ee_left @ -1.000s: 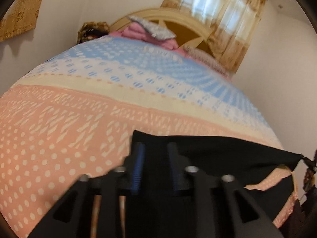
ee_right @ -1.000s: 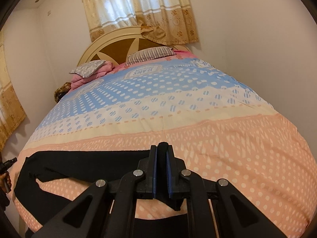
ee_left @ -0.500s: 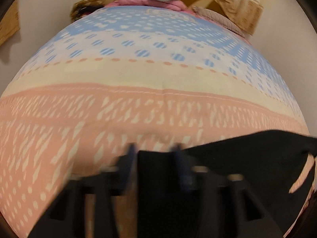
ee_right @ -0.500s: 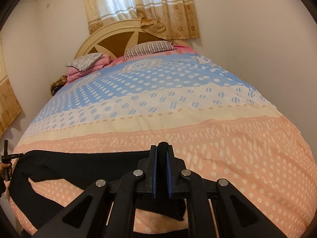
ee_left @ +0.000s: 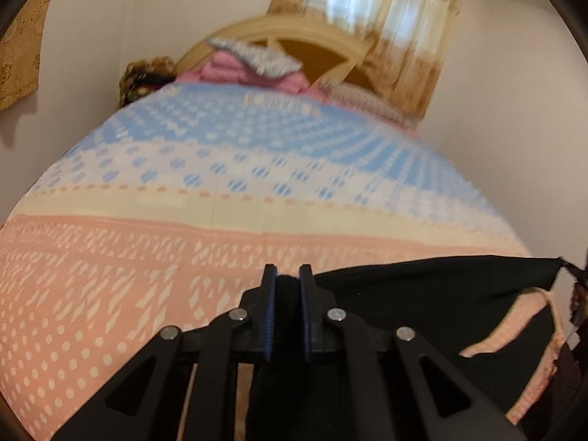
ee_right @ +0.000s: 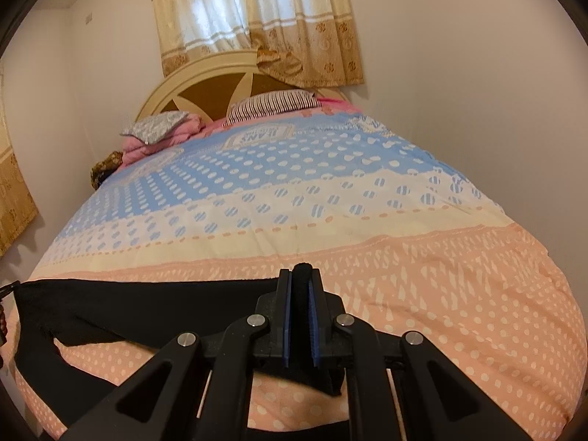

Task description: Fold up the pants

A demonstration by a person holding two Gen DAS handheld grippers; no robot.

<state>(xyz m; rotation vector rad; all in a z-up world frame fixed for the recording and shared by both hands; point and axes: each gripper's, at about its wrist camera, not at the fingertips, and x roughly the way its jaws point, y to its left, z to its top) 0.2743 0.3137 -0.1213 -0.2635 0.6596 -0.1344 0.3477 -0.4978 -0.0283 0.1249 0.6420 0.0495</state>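
Left wrist view: the left gripper (ee_left: 287,275) has its jaws closing on a bunch of the black pants (ee_left: 433,286), whose cloth fills the narrow gap between the blue pads, while the rest of the garment stretches right across the near, peach-coloured end of the bedspread (ee_left: 147,257). Right wrist view: the right gripper (ee_right: 301,275) is clamped narrow on another fold of the pants (ee_right: 147,305), which run left from it along the near edge of the bedspread (ee_right: 441,275), with the pillows (ee_right: 272,104) far off at the headboard (ee_right: 205,84).
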